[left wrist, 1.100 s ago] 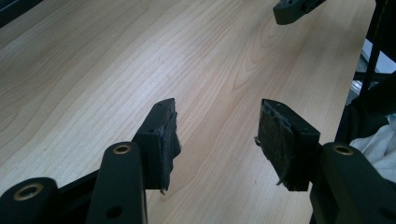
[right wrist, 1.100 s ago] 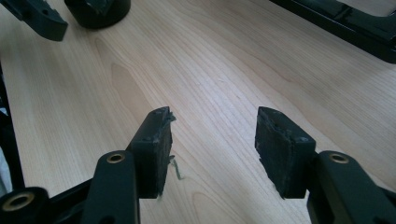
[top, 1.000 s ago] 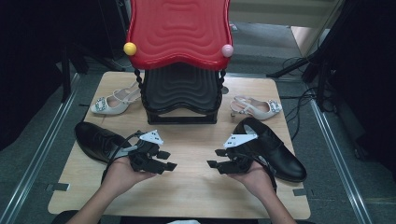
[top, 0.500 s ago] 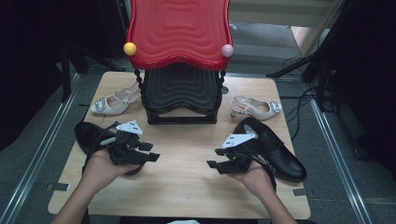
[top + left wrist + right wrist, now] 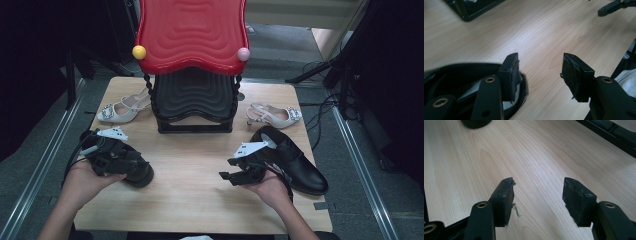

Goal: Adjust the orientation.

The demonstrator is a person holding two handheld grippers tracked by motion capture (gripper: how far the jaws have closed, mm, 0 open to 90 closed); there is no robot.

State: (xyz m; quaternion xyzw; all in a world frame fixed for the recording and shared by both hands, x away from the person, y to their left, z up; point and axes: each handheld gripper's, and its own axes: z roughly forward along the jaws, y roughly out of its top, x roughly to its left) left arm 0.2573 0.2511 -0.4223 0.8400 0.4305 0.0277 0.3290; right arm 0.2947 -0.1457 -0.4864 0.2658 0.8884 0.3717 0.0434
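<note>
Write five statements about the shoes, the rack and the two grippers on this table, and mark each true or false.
1. Both grippers, the left gripper and the right gripper, are open. True.
2. The right gripper clamps the black leather shoe. False: its jaws hold nothing.
3. The left gripper is over another black shoe. True.
4. The two pale heeled sandals lie side by side. False: one sandal lies left of the red-topped black rack, the other right.
5. The rack's knobs are both yellow. False: one is pink.

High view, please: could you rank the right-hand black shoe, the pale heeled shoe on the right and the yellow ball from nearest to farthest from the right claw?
1. Black shoe, right beside the right claw.
2. Pale heeled shoe, farther back on the right.
3. Yellow ball, far back left, on the red chair.
</note>
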